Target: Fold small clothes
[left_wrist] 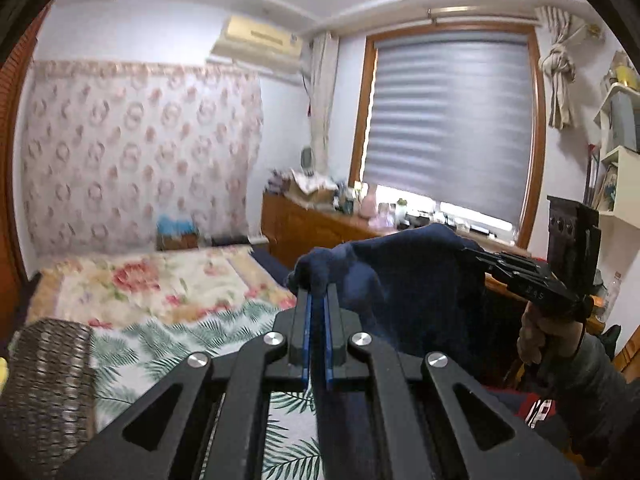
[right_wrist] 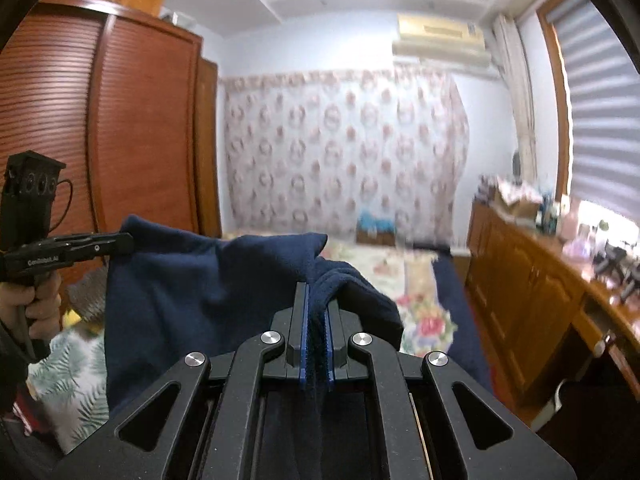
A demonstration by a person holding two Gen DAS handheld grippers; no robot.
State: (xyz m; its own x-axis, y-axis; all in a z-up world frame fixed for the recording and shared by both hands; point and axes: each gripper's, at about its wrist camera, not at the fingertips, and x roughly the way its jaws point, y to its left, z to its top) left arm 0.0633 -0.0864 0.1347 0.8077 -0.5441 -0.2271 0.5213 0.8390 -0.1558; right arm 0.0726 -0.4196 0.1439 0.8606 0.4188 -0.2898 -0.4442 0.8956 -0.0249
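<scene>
— Any writing you can make out?

— On the side of the left gripper point(right_wrist: 124, 242), seen from the right wrist view at nine o'clock, there is small white lettering, too blurred for me to read surely. The right gripper point(left_wrist: 470, 251) carries a small pale mark on its body that I can't read either.

— What are they holding?

— A dark navy soft fleece garment point(right_wrist: 208, 280), lifted in the air above the bed. The left gripper point(left_wrist: 318, 294) is clenched on a bunched corner of it, and the right gripper point(right_wrist: 318, 292) is clamped on another gathered edge. The cloth stretches between them, its long axis running from one gripper across to the other, the rest hanging downward.

— And around them?

— Below lies a bed with a floral and green leaf-print cover point(left_wrist: 168, 304). A woven dark wicker basket point(left_wrist: 48, 376) sits at eight o'clock in the left view. A reddish wooden slatted wardrobe point(right_wrist: 120, 120) stands at ten o'clock in the right view, a cluttered wooden sideboard point(right_wrist: 540, 292) at three, under a window with a grey striped blind point(left_wrist: 448, 120). A cream wall air conditioner point(left_wrist: 260, 40) hangs at twelve.
</scene>
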